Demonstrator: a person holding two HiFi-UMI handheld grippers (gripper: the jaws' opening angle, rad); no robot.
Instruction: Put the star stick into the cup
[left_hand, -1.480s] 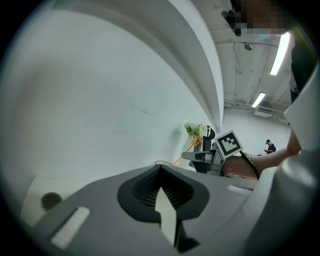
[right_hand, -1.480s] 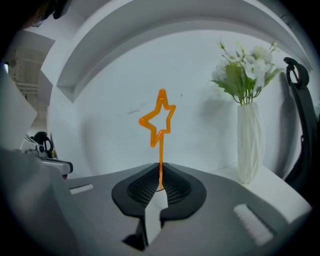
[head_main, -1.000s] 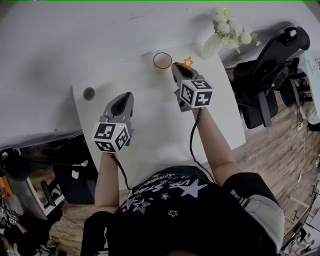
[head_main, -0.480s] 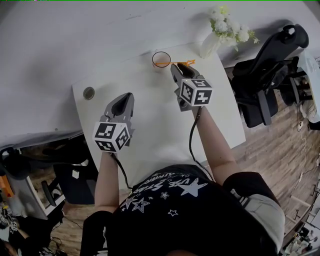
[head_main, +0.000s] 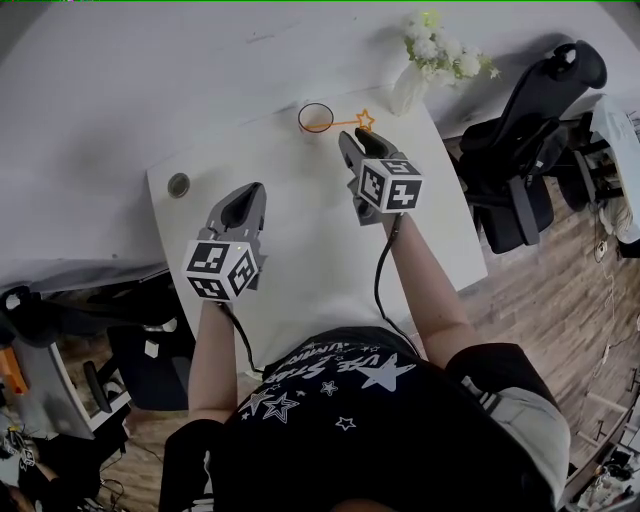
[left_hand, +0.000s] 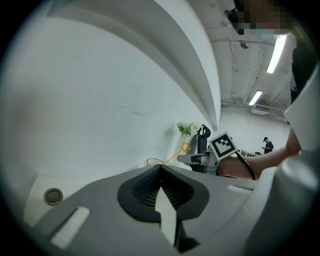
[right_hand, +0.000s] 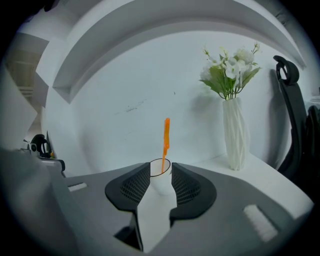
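Note:
The clear cup (head_main: 316, 118) stands near the far edge of the white table (head_main: 300, 270). The orange star stick (head_main: 350, 122) sits in it and leans right, its star (head_main: 365, 119) out over the rim. My right gripper (head_main: 355, 146) is just in front of the cup, jaws opening, nothing between the pads. In the right gripper view the cup (right_hand: 161, 181) and stick (right_hand: 165, 137) stand just beyond the fingertips. My left gripper (head_main: 246, 204) rests shut and empty at the table's left. From it I see the star (left_hand: 185, 147) and the right gripper (left_hand: 192, 159).
A white vase of flowers (head_main: 420, 65) stands at the table's far right corner, also in the right gripper view (right_hand: 235, 135). A round metal disc (head_main: 179, 185) sits in the far left corner. A curved white wall runs behind the table. Black office chairs (head_main: 530, 150) stand to the right.
The right gripper's jaws have spread and let go of the star stick, which now leans in the cup. The gripper has drawn back slightly from the cup. The left gripper has not moved.

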